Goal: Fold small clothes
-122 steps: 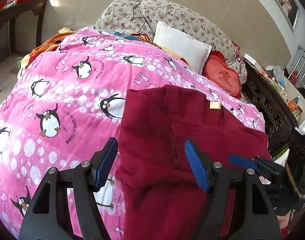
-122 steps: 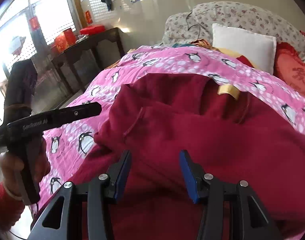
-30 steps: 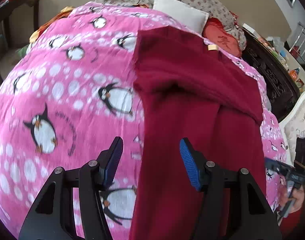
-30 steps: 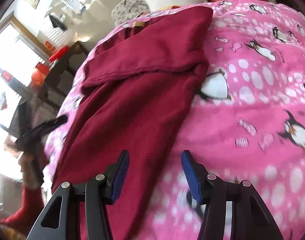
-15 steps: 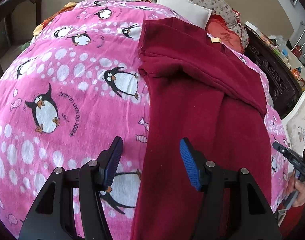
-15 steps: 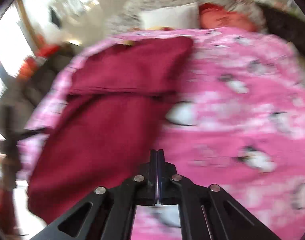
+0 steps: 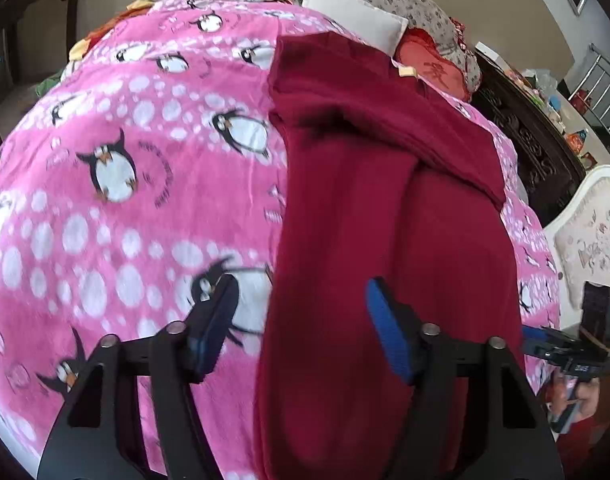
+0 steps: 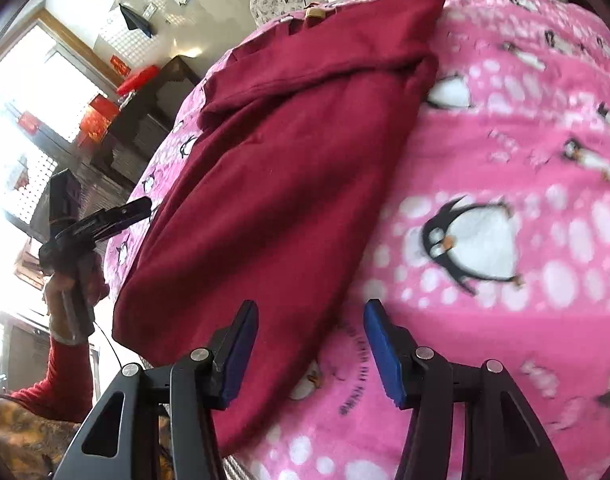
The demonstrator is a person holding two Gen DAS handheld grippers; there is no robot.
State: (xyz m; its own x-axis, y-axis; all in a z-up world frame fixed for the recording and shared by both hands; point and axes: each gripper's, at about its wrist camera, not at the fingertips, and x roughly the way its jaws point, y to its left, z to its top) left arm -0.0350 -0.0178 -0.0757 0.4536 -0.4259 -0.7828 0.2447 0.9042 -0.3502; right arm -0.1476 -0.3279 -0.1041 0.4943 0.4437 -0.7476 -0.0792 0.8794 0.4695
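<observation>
Maroon fleece, the garment (image 7: 369, 216) is lying lengthwise on the pink penguin blanket (image 7: 137, 184), its top part folded down across itself near the white pillow (image 7: 355, 20). Both grippers are gaping wide and holding nothing: the left gripper (image 7: 301, 328) is straddling the garment's left edge, while the right gripper (image 8: 309, 354) is hovering at its right hem.

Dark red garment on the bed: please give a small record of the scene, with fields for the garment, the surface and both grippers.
garment: dark red fleece garment, lying long on the bed, far end folded over, tan label at top
surface: pink penguin-print blanket
left gripper: jaws open, over the garment's near left edge
right gripper: jaws open, at the near right edge
behind: white pillow
</observation>
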